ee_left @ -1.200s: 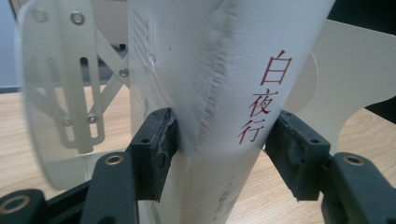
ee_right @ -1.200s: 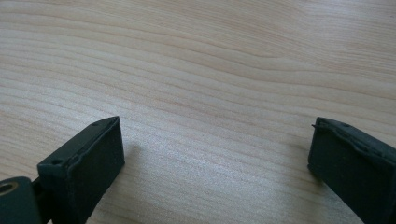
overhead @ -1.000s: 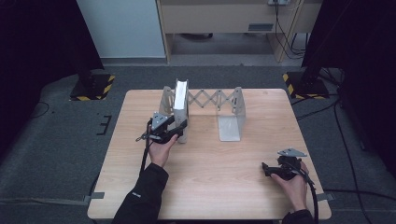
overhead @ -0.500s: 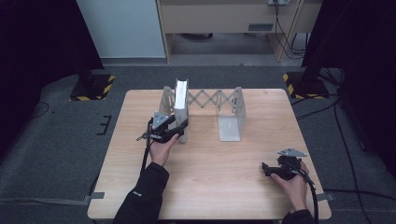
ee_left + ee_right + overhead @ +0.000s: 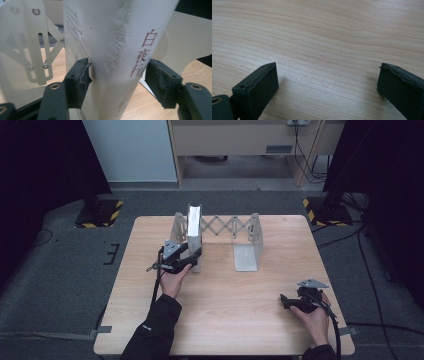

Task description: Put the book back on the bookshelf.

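The left gripper [image 5: 117, 82] has just been opening around the tall white paper book [image 5: 112, 50], which could tip over if bumped.

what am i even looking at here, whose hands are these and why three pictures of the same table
A person sits at a wooden table and holds a hand tool with two black jaws, a pair of tongs, in each hand. One picture is taken from above. The other two come from small cameras riding on the tongs, looking along their jaws.

On the table stands a metal expanding book rack with one white book upright at its left end. The left tongs are at that book: its spine sits between the jaws, which have just been opening, with a gap on one side, so the grip looks let go. The right tongs rest open near the table's right front, holding nothing.
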A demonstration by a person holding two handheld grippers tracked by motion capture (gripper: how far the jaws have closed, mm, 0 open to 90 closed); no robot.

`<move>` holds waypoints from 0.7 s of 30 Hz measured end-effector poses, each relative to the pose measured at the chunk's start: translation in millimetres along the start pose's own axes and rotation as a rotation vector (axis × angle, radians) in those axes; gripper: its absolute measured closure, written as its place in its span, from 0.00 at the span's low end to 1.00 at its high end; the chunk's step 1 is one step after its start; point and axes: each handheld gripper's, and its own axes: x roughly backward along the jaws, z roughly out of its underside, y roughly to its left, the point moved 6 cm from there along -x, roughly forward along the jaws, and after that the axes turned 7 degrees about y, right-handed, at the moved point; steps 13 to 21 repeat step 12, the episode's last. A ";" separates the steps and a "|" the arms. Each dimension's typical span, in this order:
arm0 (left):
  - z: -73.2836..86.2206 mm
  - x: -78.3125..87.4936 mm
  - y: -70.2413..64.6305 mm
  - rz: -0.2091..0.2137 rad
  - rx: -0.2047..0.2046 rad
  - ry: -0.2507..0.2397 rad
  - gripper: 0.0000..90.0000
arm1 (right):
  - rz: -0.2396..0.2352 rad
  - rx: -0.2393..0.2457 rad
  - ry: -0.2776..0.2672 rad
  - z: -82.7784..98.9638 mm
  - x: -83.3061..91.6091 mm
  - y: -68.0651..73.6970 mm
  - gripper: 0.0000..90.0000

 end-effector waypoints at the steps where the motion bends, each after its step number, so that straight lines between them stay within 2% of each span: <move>1: 0.6 4.0 0.2 0.003 -0.001 -0.001 0.37 | 0.000 0.001 0.000 0.0 0.0 0.0 0.04; 4: 5.1 17.0 0.8 0.015 0.002 0.020 0.34 | 0.003 0.000 -0.001 -0.1 0.0 0.1 0.05; 7: 13.3 30.8 2.5 0.012 -0.015 0.050 0.33 | 0.004 -0.003 -0.003 -0.1 0.3 0.6 0.06; 10: 23.8 40.2 4.4 0.024 -0.004 0.096 0.30 | -0.012 0.011 -0.032 -0.8 2.8 1.0 0.21; 12: 35.0 46.3 6.1 0.033 -0.001 0.139 0.29 | -0.008 0.017 -0.031 -0.7 5.1 0.0 0.25; 21: 35.0 46.3 6.1 0.033 -0.001 0.139 0.29 | -0.008 0.017 -0.031 -0.7 5.1 0.0 0.25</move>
